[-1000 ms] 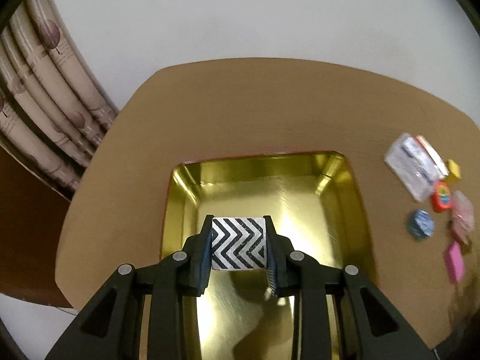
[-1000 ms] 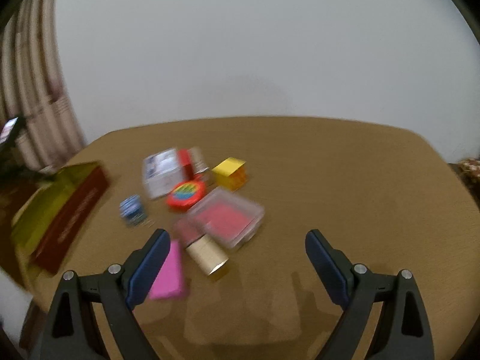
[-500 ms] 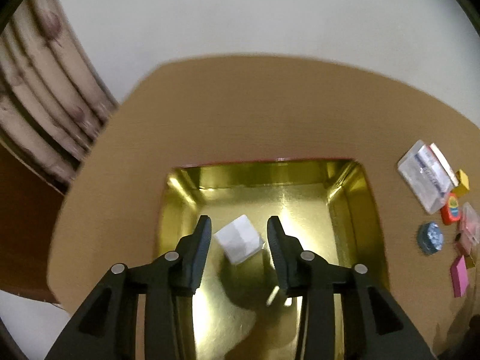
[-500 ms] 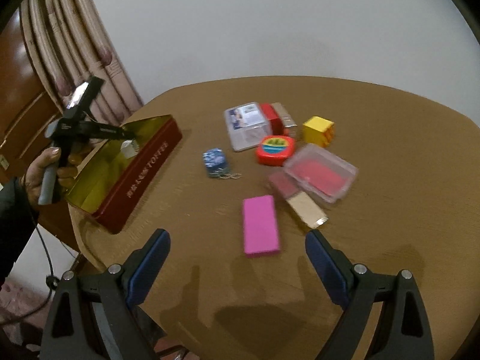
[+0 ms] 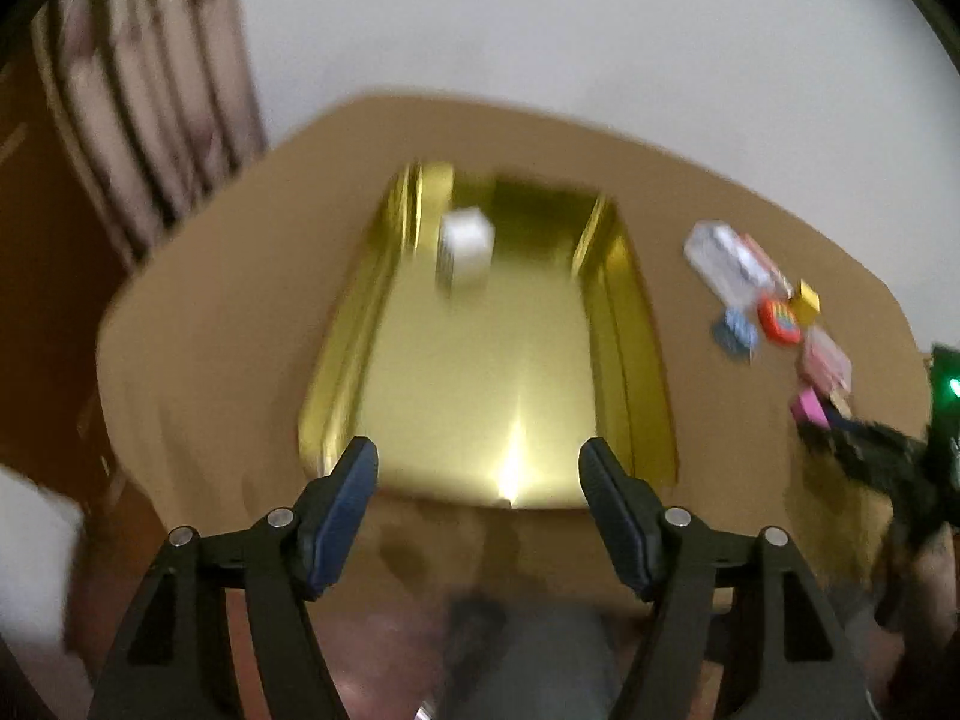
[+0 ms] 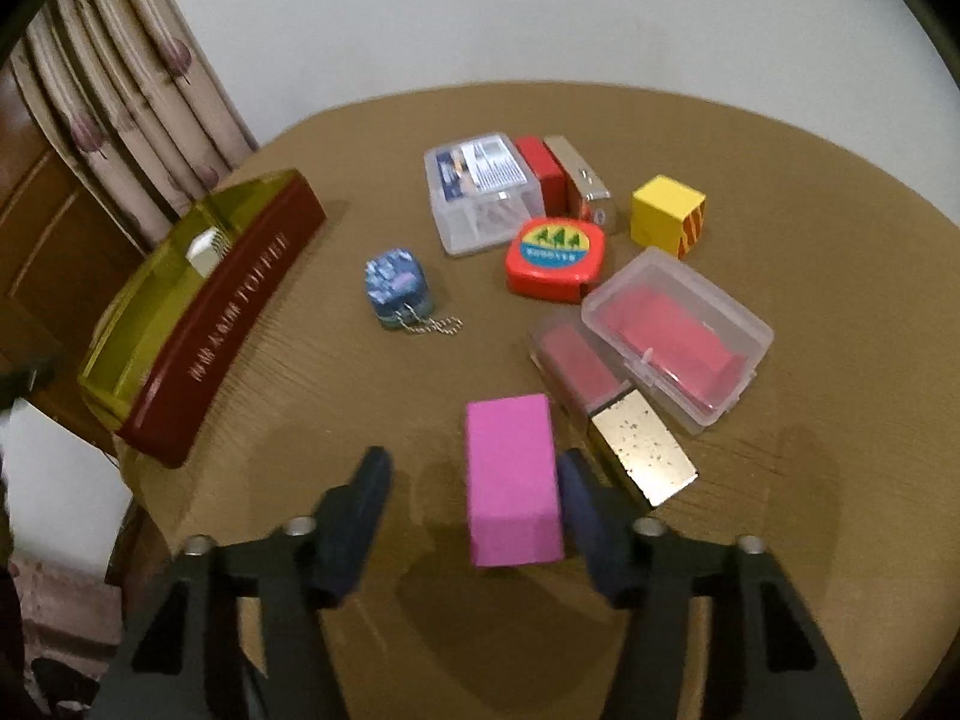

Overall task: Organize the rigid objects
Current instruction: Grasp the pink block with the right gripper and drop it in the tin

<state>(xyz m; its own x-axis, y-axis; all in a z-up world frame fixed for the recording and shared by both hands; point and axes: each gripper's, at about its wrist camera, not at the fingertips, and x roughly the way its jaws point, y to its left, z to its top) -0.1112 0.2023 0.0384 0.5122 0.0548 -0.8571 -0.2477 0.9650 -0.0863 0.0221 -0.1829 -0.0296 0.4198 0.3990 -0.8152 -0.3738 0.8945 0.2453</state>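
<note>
A white cube [image 5: 465, 246] with a patterned side lies at the far end of the gold-lined tin [image 5: 636, 360]; the tin's wall is dark red outside [image 6: 240, 300], and the cube [image 6: 207, 252] shows over it. My left gripper [image 5: 480, 498] hangs over the tin's near end, jaws opening with nothing between them. A pink block [image 6: 510, 474] lies on the table between the closing jaws of my right gripper [image 6: 474, 468]. The right finger [image 6: 576, 492] sits against the block and the left finger [image 6: 366, 498] stands apart from it.
Behind the pink block lie a gold bar box [image 6: 642, 450], a clear box of red pieces [image 6: 678, 330], a red tape measure [image 6: 555, 252], a blue cube on a chain [image 6: 396, 288], a clear card box [image 6: 480, 192] and a yellow cube [image 6: 666, 213]. Curtains hang at the left.
The left gripper let go of the patterned cube into the tin, drew back to the near end and widened. The right gripper came down around the pink block and its jaws narrowed.
</note>
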